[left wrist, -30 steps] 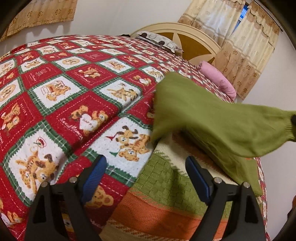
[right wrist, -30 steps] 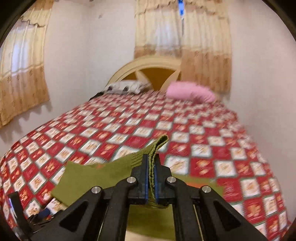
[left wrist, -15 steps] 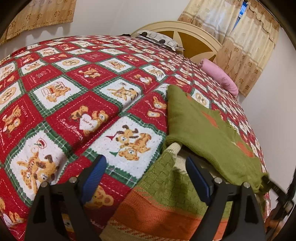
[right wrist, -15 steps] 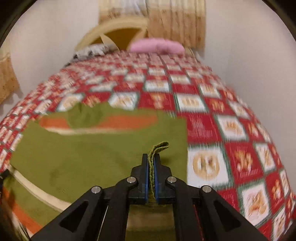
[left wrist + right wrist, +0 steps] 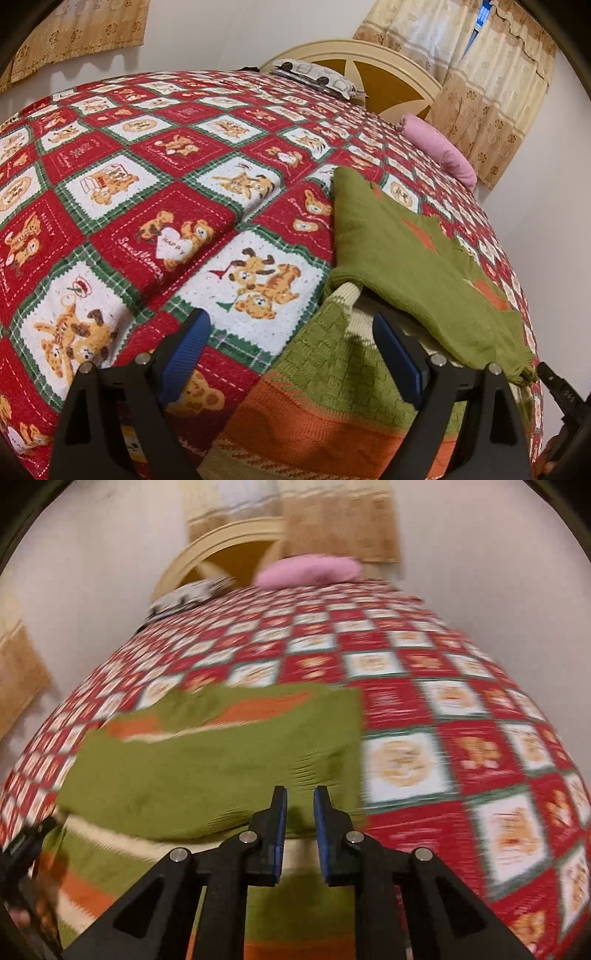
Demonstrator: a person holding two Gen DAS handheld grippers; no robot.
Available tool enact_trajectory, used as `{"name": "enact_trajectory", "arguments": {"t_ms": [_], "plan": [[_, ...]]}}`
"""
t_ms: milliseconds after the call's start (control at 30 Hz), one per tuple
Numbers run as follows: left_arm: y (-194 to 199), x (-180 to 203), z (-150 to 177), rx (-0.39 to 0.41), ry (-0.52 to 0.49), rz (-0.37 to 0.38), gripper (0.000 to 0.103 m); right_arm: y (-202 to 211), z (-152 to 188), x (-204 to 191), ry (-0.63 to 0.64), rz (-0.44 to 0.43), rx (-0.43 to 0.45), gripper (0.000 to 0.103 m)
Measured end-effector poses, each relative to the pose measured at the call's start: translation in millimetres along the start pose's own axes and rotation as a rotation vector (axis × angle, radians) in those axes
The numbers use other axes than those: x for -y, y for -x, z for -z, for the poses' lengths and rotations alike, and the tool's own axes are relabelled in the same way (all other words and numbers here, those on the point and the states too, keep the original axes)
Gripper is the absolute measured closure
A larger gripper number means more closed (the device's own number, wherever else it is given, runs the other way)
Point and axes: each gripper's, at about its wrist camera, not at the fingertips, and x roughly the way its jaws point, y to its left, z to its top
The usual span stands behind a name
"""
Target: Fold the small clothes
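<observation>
Just beyond parted fingers (image 5: 320, 814), sweater (image 5: 207, 775)

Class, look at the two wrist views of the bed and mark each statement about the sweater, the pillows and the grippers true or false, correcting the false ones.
1. The green sweater lies on the red checked bedspread. True.
2. The right gripper is clamped on the sweater's cuff. False: its jaws are opening and nothing is pinched between them.
3. The left gripper is wide open and grips nothing. True.
4. The pink pillow sits on top of the sweater. False: it lies far off by the headboard.
5. The sweater is plain green all over. False: it has orange and cream bands.
</observation>
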Motion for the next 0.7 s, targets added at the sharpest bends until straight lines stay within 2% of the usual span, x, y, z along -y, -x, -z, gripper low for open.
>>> {"name": "enact_trajectory", "arguments": {"t_ms": [33,100,267,433,533,700], "plan": [[0.0,0.1,0.0,0.0,0.0,0.001,0.011,-9.7,1.6,-7.0,0.018,0.005,-0.021,0.087],[-0.1,0.4,0.0,0.0,-0.001,-0.001,0.011,-31.5,7.8,-9.9,0.018,0.016,-0.098,0.077],[-4.0,7.0,0.1,-0.016,-0.041,-0.036,0.007,-25.0,7.2,-2.4,-0.034,-0.022,-0.109,0.074],[-2.5,3.6,-0.1,-0.014,-0.029,-0.017,0.007,27.7,20.1,11.7,-0.054,-0.045,-0.054,0.069],[-2.7,3.8,-0.3,-0.02,-0.031,0.0,0.003,71.0,38.0,25.6,-0.043,-0.017,0.003,0.066],[0.8,7.3,1.9,-0.05,-0.092,0.036,0.0,117.6,68.9,51.4,-0.061,-0.012,0.026,0.065]]}}
